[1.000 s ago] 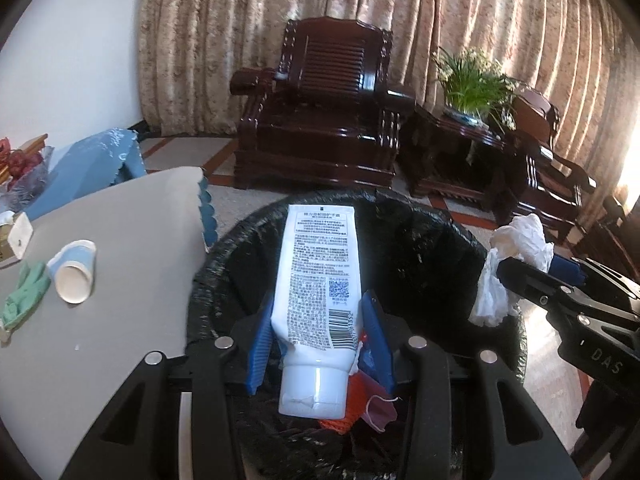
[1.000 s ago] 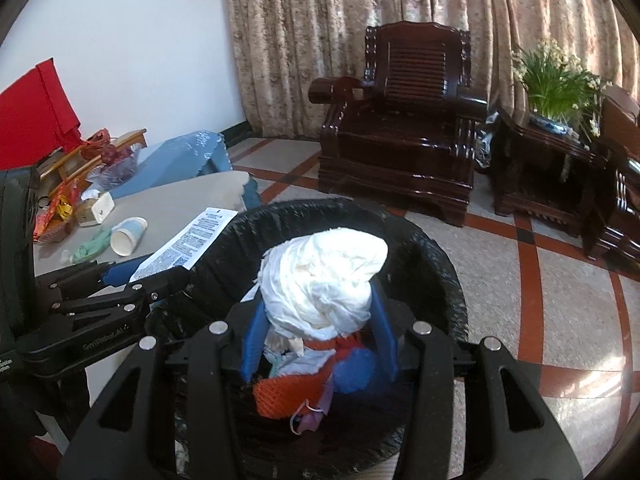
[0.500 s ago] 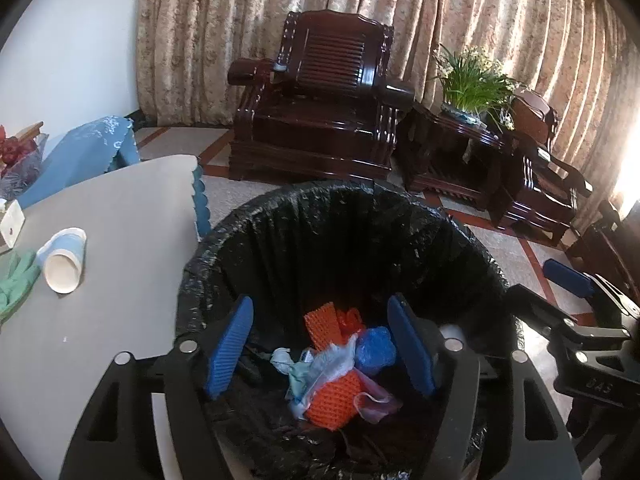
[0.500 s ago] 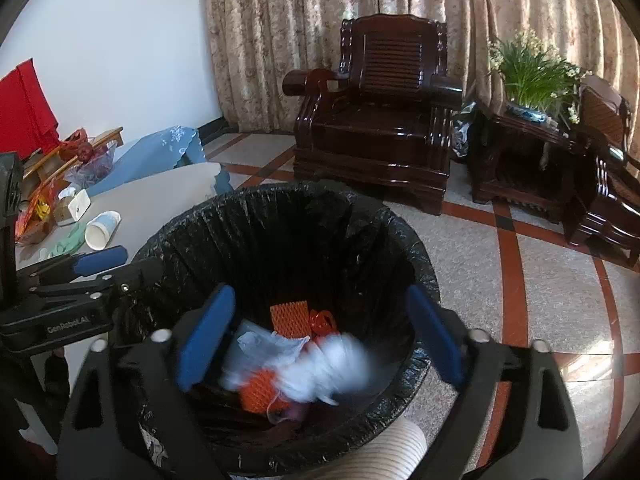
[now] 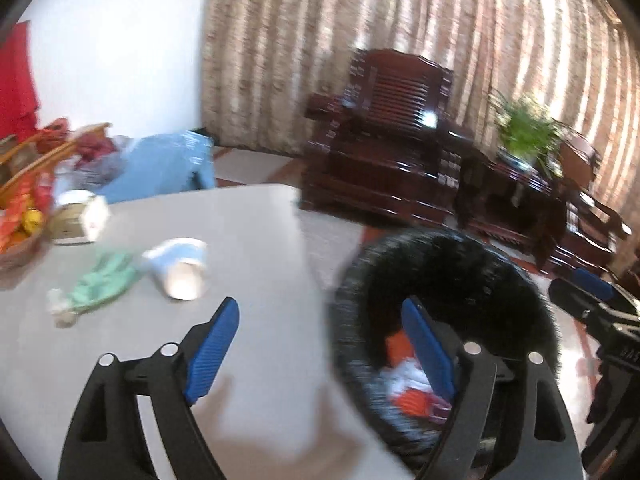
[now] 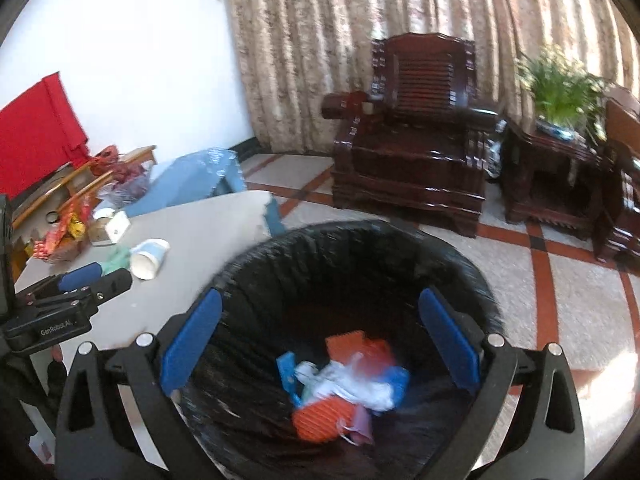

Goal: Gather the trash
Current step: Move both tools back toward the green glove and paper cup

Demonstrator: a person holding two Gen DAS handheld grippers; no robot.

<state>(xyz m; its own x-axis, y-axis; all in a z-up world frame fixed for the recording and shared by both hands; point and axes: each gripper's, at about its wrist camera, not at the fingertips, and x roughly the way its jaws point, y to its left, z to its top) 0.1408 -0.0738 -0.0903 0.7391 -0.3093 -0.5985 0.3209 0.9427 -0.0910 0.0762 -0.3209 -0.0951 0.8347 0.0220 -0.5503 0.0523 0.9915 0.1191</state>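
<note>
A bin lined with a black bag [image 6: 360, 248] stands beside the grey table [image 6: 200, 236]; it also shows in the left wrist view [image 5: 440, 248]. Inside lie orange, white and blue scraps [image 6: 344, 384]. My right gripper [image 6: 320, 340] is open and empty above the bin. My left gripper [image 5: 320, 344] is open and empty, straddling the table edge and the bin's rim. On the table lie a tipped paper cup [image 5: 180, 268] and a green glove [image 5: 100, 284]. The cup [image 6: 148, 258] shows in the right wrist view too.
A small box [image 5: 80, 220] and a basket of snacks [image 5: 20, 216] sit at the table's far left. A blue cloth [image 6: 192, 184] lies behind the table. Dark wooden armchairs [image 6: 412, 148] and a potted plant [image 6: 560, 88] stand on the tiled floor.
Both grippers opened: the white tube and the white wad dropped into the bin. My left gripper has since swung left toward the table; the right has stayed over the bin.
</note>
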